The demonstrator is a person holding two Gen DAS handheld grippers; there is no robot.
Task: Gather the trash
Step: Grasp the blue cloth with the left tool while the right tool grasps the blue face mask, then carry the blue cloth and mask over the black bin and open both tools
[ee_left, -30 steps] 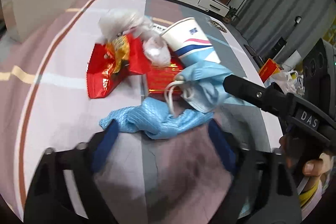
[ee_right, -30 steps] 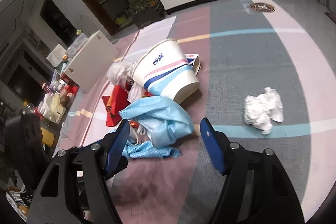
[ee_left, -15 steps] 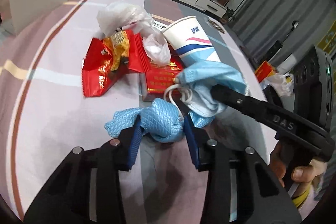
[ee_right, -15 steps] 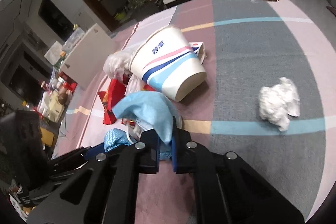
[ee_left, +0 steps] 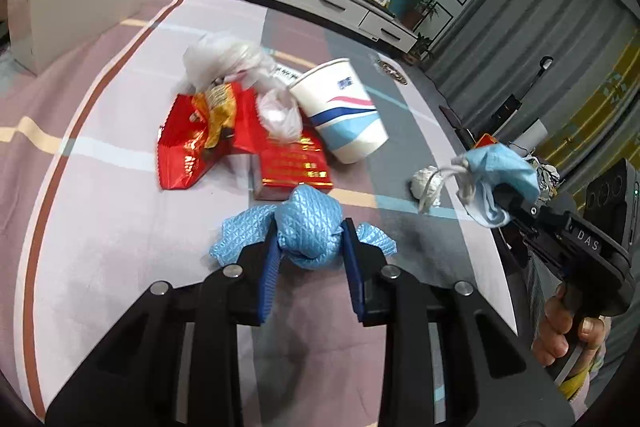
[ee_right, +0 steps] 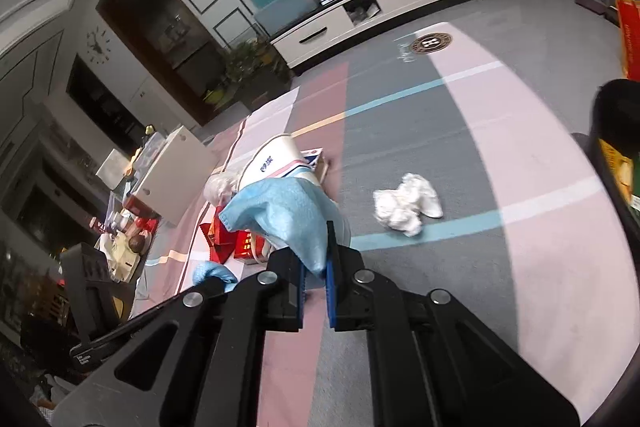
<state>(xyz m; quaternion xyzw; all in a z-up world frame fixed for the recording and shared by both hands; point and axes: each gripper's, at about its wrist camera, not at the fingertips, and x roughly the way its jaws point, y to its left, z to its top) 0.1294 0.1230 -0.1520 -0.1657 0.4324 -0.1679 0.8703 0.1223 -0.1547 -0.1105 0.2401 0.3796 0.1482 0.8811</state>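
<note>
Striped pastel carpet bearing a tipped white paper cup and crinkled red foil wrapper; left gripper, jaws just narrowed, clamped on the quilted blue cloth wad; right gripper pinched tight on the limp pale-blue face mask, held clear of the carpet
</note>
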